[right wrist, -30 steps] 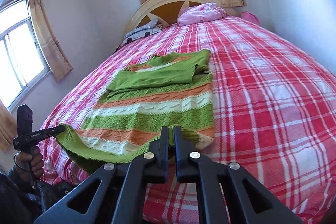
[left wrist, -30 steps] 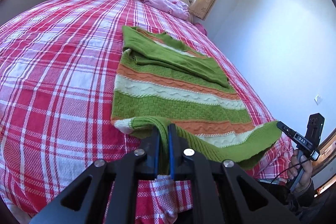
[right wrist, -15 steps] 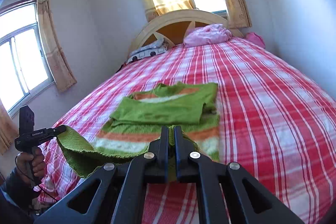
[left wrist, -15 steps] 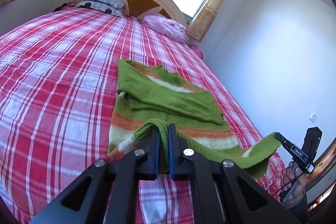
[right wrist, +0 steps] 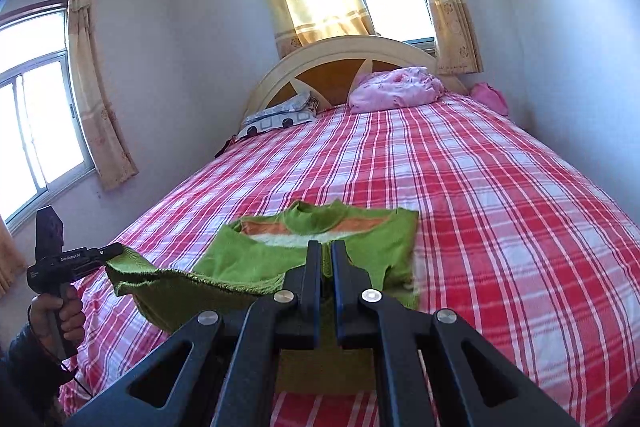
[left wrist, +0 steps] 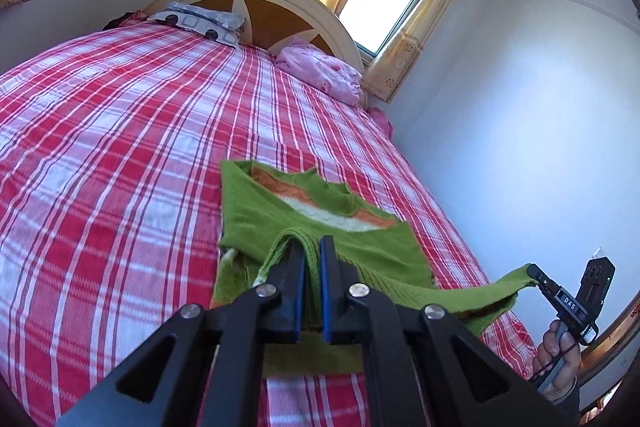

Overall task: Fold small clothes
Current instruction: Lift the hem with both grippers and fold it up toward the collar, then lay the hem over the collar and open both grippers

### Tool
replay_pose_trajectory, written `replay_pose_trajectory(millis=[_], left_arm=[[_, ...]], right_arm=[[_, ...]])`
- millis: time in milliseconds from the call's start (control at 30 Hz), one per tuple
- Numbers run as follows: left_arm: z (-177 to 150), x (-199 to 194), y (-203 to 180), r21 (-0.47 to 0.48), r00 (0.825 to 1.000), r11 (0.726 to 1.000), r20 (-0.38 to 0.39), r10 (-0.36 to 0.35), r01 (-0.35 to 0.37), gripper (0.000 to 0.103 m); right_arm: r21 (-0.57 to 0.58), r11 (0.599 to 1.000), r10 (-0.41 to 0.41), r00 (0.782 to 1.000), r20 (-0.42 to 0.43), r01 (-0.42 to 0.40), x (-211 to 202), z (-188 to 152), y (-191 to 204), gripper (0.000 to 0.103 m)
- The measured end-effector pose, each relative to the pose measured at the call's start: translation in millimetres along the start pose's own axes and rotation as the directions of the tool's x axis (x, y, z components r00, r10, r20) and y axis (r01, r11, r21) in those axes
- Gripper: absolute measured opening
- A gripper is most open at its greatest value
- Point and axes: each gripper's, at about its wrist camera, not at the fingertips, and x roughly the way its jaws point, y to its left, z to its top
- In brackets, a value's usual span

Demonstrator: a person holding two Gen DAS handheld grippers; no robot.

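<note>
A green, orange and white striped knit sweater lies on the red plaid bed, sleeves folded over its chest; it also shows in the right wrist view. My left gripper is shut on one corner of the green hem. My right gripper is shut on the other hem corner. The hem is lifted off the bed and stretched between them, above the sweater's lower body. Each gripper shows in the other's view: the right one and the left one.
A cream headboard, a patterned pillow and a pink bundle sit at the bed's far end. A wall runs close along the bed's right side. Curtained windows are on the left and behind.
Both grippers have lifted the hem and carried it forward toward the collar, so the sweater's striped lower body is now covered or hidden under the raised hem.
</note>
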Motion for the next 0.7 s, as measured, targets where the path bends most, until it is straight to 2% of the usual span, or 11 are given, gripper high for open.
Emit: replay_pose_trajectory(millis=[367,700], left_arm=[[47.9,51.8,0.9,0.013,1.000,1.000,0.005,0.005,-0.005,0.007],[71.9,111.7,13.4,-0.011,0.998,0.999,-0.045,0.033,-0.033,0.006]], right_arm=[[-0.006,0.999,-0.051,0.999,-0.010,0.051,66.0,41.9,-17.0,0.004],[0.006,0.996,-0.083,0.992,-0.093,0.084,148.1,61.7,-41.5,0.004]])
